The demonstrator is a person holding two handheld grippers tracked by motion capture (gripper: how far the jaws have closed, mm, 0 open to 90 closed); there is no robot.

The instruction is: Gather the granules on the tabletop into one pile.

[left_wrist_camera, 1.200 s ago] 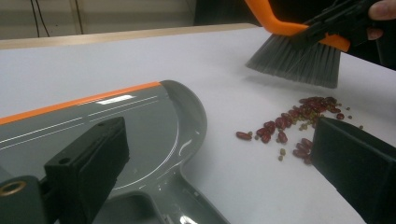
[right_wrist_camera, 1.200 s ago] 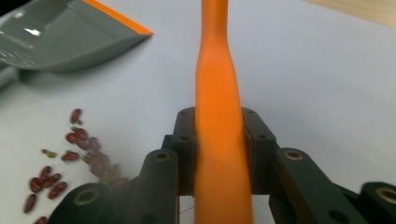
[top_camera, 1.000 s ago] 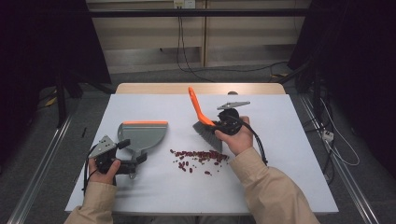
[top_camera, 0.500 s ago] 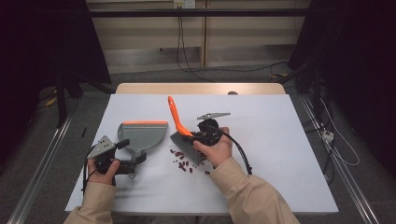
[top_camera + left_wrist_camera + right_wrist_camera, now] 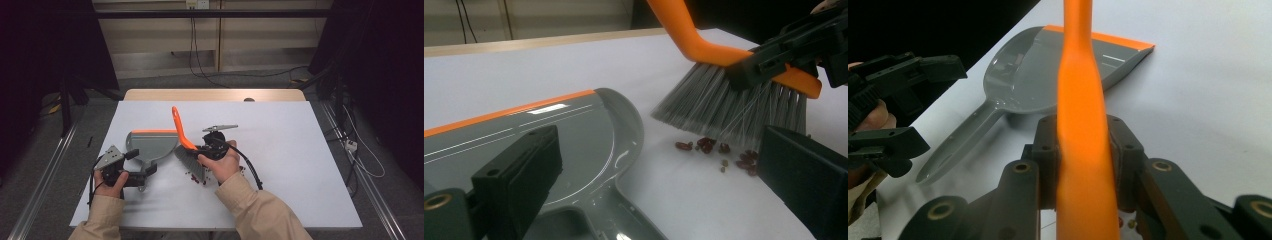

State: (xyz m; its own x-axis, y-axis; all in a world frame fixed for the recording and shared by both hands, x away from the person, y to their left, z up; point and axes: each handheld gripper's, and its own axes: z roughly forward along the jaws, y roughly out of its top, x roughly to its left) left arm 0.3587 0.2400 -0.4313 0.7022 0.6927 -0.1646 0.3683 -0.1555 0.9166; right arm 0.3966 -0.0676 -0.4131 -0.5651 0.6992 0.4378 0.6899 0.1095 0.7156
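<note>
A grey dustpan (image 5: 152, 144) with an orange front lip lies flat on the white table, also close up in the left gripper view (image 5: 574, 125). My left gripper (image 5: 141, 161) is open, its jaws standing wide on either side of the pan's handle (image 5: 955, 145) without pressing it. My right gripper (image 5: 192, 147) is shut on the orange handle of a hand brush (image 5: 1083, 125). The brush's grey bristles (image 5: 724, 102) rest on the table just right of the pan. Several dark red beans (image 5: 711, 146) lie under and in front of the bristles.
The white tabletop (image 5: 300, 150) stretches bare to the right and the back. A wooden strip (image 5: 215, 95) borders its far edge. My right gripper's black cable (image 5: 250, 172) trails over the table beside the sleeve. Metal rails and cables run along the floor on both sides.
My right gripper has carried the brush to the left and down, from right of the bean pile to beside the dustpan, pushing the beans along. The left gripper and dustpan stayed put.
</note>
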